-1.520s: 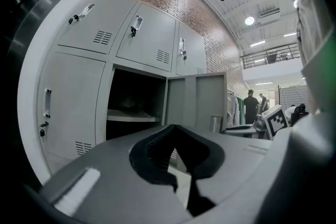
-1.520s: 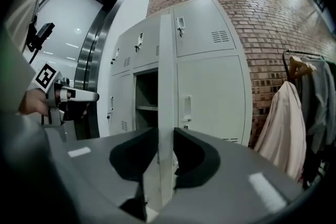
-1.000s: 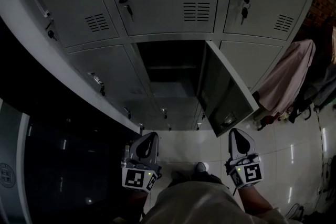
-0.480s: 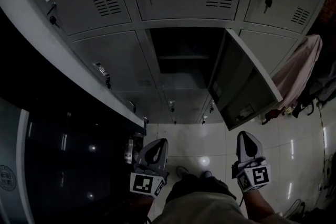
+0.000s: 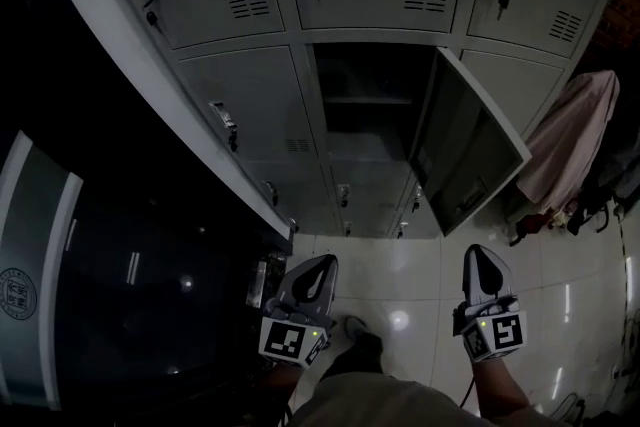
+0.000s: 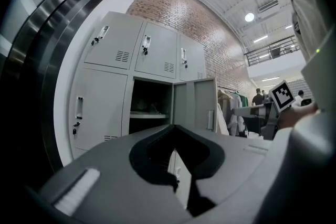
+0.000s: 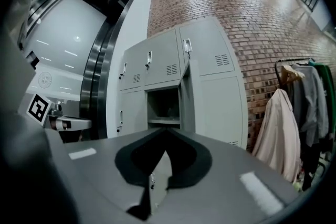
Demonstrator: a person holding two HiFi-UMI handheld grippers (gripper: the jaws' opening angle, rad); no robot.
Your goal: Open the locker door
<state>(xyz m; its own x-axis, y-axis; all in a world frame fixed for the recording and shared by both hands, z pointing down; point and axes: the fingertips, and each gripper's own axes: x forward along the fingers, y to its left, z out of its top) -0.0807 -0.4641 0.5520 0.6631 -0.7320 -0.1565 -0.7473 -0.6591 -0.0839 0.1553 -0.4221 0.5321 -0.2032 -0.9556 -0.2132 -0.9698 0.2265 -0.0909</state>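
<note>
Right of the open locker door (image 5: pixel 470 150) hangs a pale coat (image 5: pixel 565 140); below it, left tongs (image 5: pixel 320 263) and right tongs (image 5: pixel 483 255) sit closed, empty.

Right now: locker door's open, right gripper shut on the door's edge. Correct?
No. The locker door is open, but the right gripper is shut on nothing, held low and clear of the door, as the head view shows.

The locker door (image 5: pixel 470 150) stands swung out to the right of its open locker (image 5: pixel 365 100). Clothes (image 5: pixel 565 140) hang further right. The left tool (image 5: pixel 320 263) and right tool (image 5: pixel 483 255) hover side by side before it, over the floor (image 5: pixel 400 265).
</note>
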